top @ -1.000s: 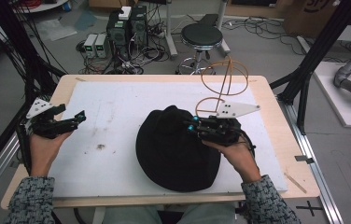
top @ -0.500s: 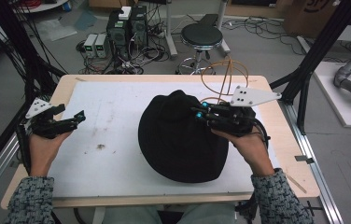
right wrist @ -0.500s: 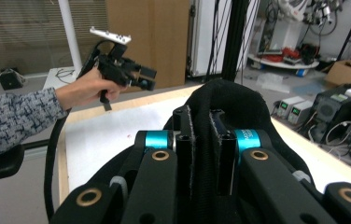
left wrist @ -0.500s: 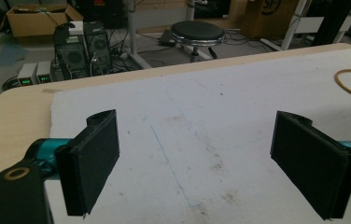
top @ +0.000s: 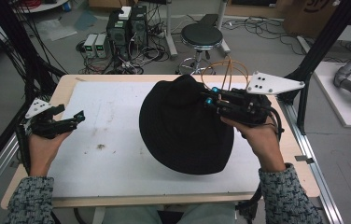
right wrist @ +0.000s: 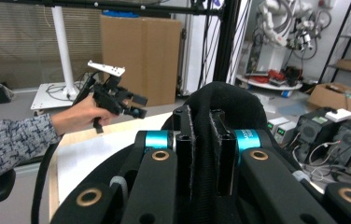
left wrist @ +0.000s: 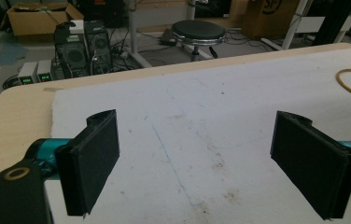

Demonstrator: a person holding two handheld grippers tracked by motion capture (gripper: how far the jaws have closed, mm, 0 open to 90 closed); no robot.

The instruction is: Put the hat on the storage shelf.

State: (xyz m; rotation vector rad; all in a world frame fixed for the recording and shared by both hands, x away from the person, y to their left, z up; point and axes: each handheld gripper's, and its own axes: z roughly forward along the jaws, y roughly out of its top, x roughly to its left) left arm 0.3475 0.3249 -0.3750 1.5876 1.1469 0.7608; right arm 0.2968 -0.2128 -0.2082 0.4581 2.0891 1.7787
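Over the white table (top: 117,140), right gripper (top: 209,100) pinches the lifted black hat (top: 183,130); left gripper (top: 78,116) hovers spread.

1. The high view was evenly and softly lit from overhead, with the white table mat (top: 117,154) bright but free of glare.
2. The black hat (top: 183,126) read as a near-featureless dark mass, its folds lost, and cast only a faint shadow.
3. All three pictures were soft and somewhat blurred.
4. In the right gripper view the background was brighter and hazy.
5. Straight edges bowed slightly near the frame borders.
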